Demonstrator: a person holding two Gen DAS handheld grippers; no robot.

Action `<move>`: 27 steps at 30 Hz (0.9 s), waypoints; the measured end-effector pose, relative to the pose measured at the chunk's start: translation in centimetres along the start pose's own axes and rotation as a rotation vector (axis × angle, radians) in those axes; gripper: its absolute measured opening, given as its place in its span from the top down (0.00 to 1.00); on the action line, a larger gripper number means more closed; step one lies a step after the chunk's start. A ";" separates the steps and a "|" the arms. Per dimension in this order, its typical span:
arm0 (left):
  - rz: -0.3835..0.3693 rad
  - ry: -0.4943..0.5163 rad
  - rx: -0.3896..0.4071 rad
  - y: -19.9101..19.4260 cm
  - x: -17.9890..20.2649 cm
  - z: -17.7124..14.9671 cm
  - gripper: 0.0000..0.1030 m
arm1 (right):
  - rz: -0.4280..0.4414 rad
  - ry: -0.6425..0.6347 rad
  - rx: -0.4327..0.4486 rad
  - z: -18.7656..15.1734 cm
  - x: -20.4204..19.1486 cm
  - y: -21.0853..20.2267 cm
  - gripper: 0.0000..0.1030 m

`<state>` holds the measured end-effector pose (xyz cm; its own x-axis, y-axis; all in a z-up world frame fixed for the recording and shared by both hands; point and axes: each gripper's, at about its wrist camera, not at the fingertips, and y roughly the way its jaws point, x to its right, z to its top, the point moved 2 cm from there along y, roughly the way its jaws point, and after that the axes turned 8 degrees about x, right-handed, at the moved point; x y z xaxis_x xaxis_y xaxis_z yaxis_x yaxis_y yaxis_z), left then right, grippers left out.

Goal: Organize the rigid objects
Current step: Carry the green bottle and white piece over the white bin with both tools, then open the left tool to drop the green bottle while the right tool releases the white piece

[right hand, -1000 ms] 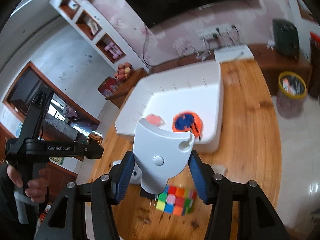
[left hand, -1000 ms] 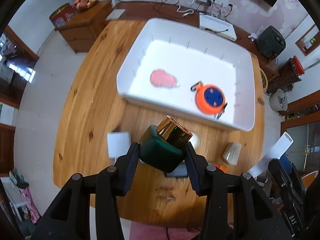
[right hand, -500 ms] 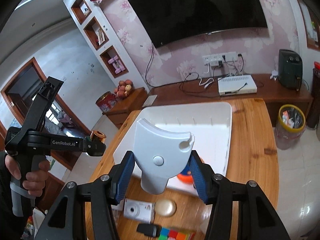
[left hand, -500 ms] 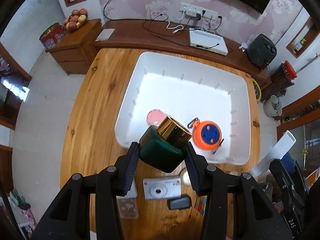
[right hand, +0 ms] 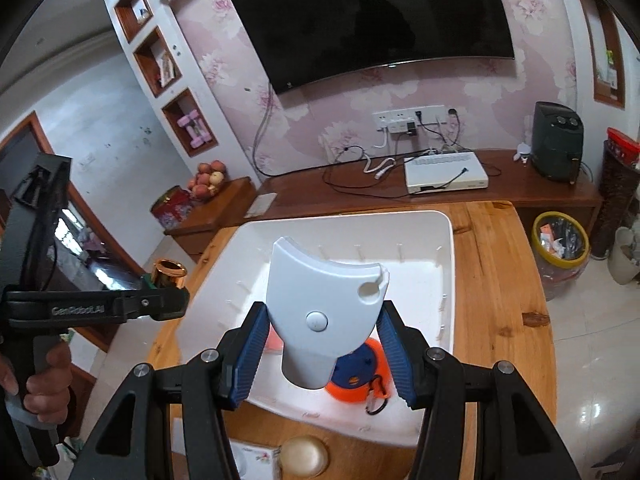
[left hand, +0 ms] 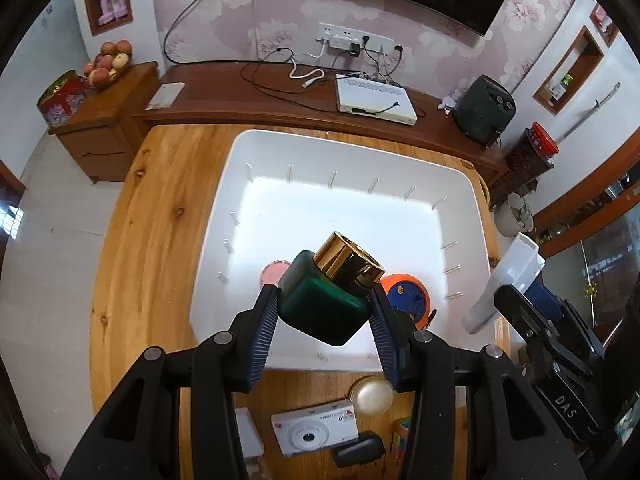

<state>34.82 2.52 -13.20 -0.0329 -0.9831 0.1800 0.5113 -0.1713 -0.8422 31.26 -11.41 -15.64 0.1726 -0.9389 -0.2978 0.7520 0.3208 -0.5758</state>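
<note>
Green glass bottle (left hand: pixel 322 312) with gold cap (left hand: pixel 347 268): the left gripper (left hand: pixel 324 318) is pinching it, tilted, above the near edge of the white bin (left hand: pixel 460 200). White plastic part (right hand: pixel 320 312): the right gripper (right hand: pixel 320 340) is clamping it over the same bin. The left view alone is showing a camera (left hand: pixel 315 432), a cream puck (left hand: pixel 374 396), a black fob (left hand: pixel 358 454) and a cube's edge (left hand: pixel 400 438) lying on the wooden table (left hand: pixel 148 240). The right view alone is showing the hand (right hand: pixel 44 384) gripping the left tool. Bottle and part are partly hiding a pink item (left hand: pixel 272 272) and an orange reel (right hand: pixel 360 372) in the bin.
</note>
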 end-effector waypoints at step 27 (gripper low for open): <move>-0.063 0.101 0.001 4.0 3.2 0.0 0.45 | -0.070 0.077 -0.118 -1.4 3.6 5.0 0.26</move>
<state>36.78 -1.30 -16.00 -0.1508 -0.9720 0.1804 0.5060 -0.2327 -0.8306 34.70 -13.06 -20.67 0.0701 -0.9487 -0.3085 0.6794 0.2718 -0.6816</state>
